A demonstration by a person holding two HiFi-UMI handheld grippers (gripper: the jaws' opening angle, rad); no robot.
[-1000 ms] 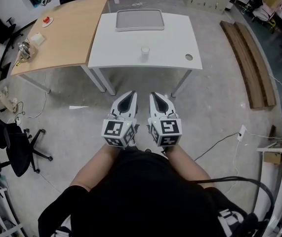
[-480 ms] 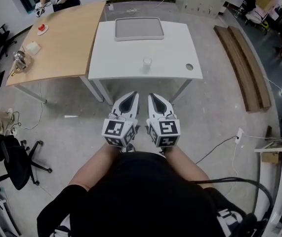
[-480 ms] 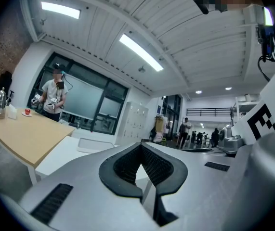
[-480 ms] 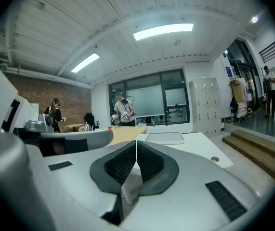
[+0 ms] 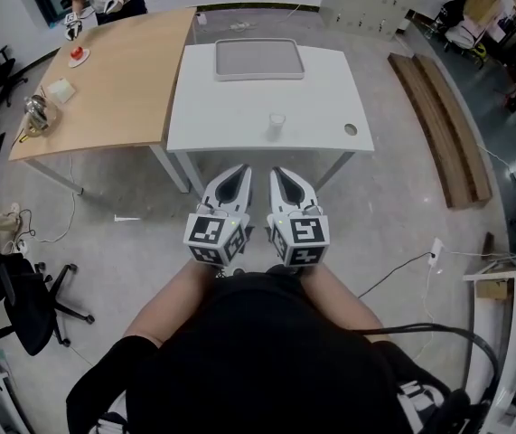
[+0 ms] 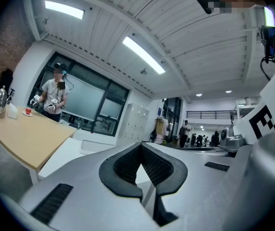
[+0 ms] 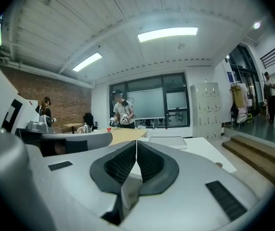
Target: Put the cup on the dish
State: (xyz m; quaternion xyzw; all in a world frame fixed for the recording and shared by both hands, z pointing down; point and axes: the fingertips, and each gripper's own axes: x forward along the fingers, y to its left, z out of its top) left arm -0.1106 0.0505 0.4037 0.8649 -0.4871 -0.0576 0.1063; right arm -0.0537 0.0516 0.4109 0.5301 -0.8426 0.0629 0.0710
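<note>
Facing the white table (image 5: 230, 107), I see the grey dish (image 5: 259, 59) at its far edge. My left gripper (image 5: 238, 172) and right gripper (image 5: 280, 174) hover side by side before the table, each clenched, empty. The cup (image 5: 276, 125) stands near the front edge, apart from the dish.

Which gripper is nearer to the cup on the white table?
Right. The right gripper is in line with the cup, short of it; the left gripper is further left.
</note>
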